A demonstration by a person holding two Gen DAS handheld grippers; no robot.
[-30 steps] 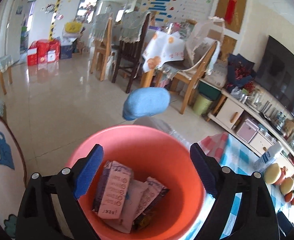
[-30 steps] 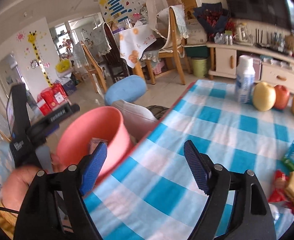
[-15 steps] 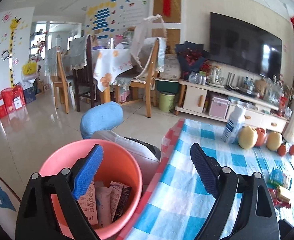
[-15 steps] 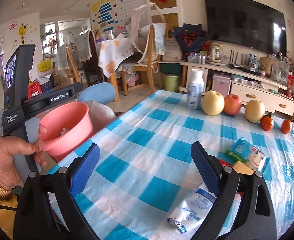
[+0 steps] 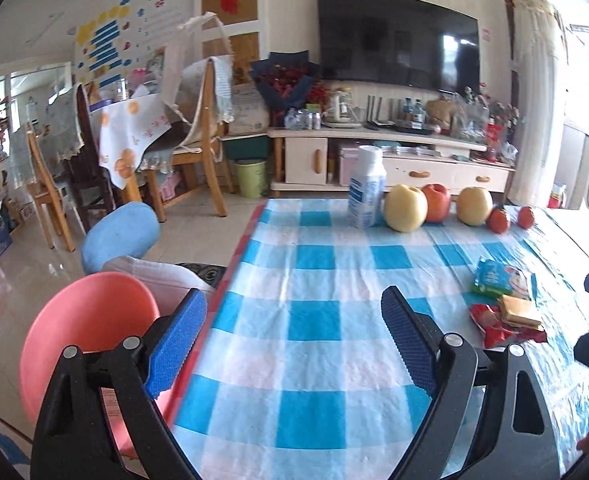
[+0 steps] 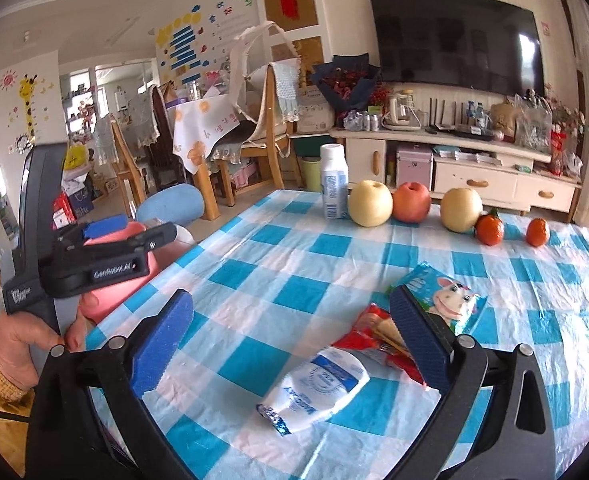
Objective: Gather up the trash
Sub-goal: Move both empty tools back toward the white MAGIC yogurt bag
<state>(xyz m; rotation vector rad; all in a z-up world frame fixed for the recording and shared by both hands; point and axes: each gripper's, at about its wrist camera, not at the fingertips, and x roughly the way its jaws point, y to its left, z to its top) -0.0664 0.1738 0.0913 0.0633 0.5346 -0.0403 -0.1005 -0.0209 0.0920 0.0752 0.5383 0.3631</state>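
The trash left to collect lies on the checked bench near its right edge: a crumpled white wrapper closest to the right gripper, then a red wrapper with a tan biscuit-like piece on it, and just beyond them a green cow-print packet. Off the bench's left edge sits the pink bucket, with a glimpse of printed packaging low inside it. A second ago the left gripper looked straight down into that bucket at several wrappers; it has since swung up and to the right, so its view now runs along the bench and the bucket has slid to the lower left. The right gripper has turned likewise, from the bare cloth toward the wrappers, and the white wrapper now lies between its fingers' line of sight. That reads as one drop-off finished and the next pick beginning, probably the white wrapper. Both grippers are spread wide and hold nothing; the right one's blue pads hang above the cloth, touching neither it nor the wrapper. At the far end stand a milk bottle, pears, an apple and oranges in a row, well apart from the litter and likely not to be binned.
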